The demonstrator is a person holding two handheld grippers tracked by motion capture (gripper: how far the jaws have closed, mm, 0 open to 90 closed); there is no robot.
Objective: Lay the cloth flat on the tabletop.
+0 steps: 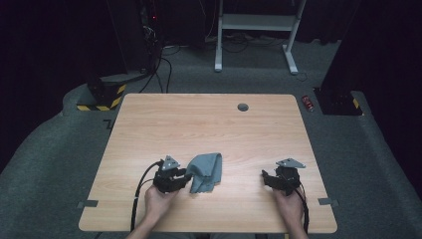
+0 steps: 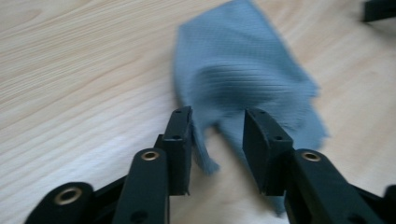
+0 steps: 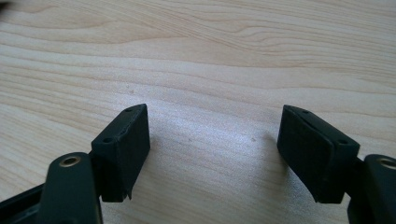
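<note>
A crumpled grey-blue cloth (image 1: 206, 172) lies on the wooden table (image 1: 199, 119), near the front edge and a little left of the middle. My left gripper (image 1: 185, 175) is at the cloth's left edge, held by the left hand. In the left gripper view the cloth (image 2: 243, 70) spreads out ahead, and a thin fold of it lies in the gap of my left gripper (image 2: 217, 121); the jaws stand apart and the pads do not press on it. My right gripper (image 1: 266, 178) rests to the right of the cloth, apart from it. In the right gripper view my right gripper (image 3: 212, 126) stands wide open over bare wood.
A round grey grommet (image 1: 243, 107) sits near the table's far edge. Small tape strips (image 1: 87, 203) mark the front corners. On the carpet beyond are a red can (image 1: 308, 103), a white desk frame (image 1: 259, 25) and a yellow-black striped base (image 1: 102, 97).
</note>
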